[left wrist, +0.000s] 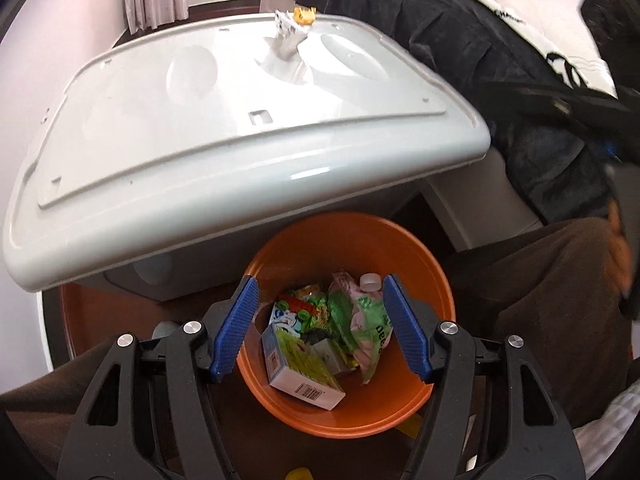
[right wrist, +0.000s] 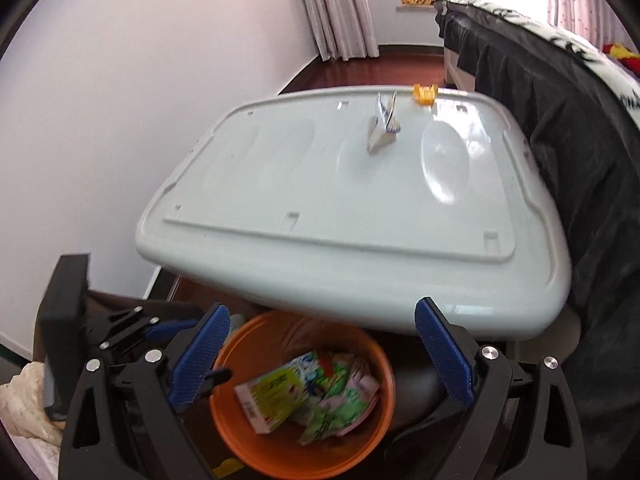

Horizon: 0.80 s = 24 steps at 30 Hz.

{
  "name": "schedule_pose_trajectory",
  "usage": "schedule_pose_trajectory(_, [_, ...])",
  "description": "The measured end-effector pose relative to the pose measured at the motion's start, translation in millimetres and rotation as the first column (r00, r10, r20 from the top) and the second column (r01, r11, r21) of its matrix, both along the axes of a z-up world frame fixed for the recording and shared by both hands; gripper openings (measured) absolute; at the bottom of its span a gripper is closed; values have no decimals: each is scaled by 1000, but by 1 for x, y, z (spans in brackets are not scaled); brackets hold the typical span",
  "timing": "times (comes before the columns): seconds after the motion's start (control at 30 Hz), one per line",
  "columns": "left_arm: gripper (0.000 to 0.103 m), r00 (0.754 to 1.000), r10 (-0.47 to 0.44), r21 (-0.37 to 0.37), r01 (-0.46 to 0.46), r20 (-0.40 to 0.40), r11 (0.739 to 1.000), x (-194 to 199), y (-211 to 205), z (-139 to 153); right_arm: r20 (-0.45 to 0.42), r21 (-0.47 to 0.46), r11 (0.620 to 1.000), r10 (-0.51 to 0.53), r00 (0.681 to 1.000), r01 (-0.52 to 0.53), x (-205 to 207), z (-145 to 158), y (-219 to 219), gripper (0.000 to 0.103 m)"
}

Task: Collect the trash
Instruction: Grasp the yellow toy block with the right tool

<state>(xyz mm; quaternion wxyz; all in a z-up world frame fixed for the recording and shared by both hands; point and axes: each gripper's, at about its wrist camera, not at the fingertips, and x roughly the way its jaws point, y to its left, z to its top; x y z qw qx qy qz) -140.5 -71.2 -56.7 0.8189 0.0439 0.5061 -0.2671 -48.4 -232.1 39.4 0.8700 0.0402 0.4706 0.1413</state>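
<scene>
A: In the left wrist view, what is seen?

B: The left tongs [left wrist: 320,326] are held open and empty above the bin [left wrist: 436,280], where a carton [left wrist: 298,364], wrappers [left wrist: 360,320] and a bottle cap [left wrist: 370,280] already lie. A crumpled scrap [left wrist: 286,26] is left on the far part of the table [left wrist: 200,128], beside a yellow clip [left wrist: 304,14].

A: And the right wrist view?

B: The right tongs [right wrist: 320,356] are likewise spread wide, nothing gripped. The scrap [right wrist: 383,126] is shown standing folded, well apart from them. It is judged light, soft and easily crushed; a pinch across its upright fold is suggested, since its flat base would be hard to lift off the smooth table.
</scene>
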Motion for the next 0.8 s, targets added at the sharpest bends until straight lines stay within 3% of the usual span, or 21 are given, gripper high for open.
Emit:
schedule_pose_trajectory(0.1, [64,1000,5,-20,-5,12,1000,5,2,7,59,-51,999,8,998,-5,40,15,-10,92])
schedule_pose_trajectory(0.23, [64,1000,18,-29,-18,14,999,14,2,9,134,-154,988,-4,991,24,128,28,-28,92])
schedule_pose_trajectory(0.43, [64,1000,28,10,-29,12,1000,39,6,14,85,-186,977,-87,993,102,260,1,-56,92])
schedule_pose_trajectory(0.6, [64,996,80,-10,-80,30,997,61,20,20,16,-165,978,-124,992,125,319,-42,-65,92])
schedule_pose_trajectory(0.8, [64,996,85,-6,-85,33,996,69,25,15,10,-174,973,-152,988,152,352,-66,-65,92])
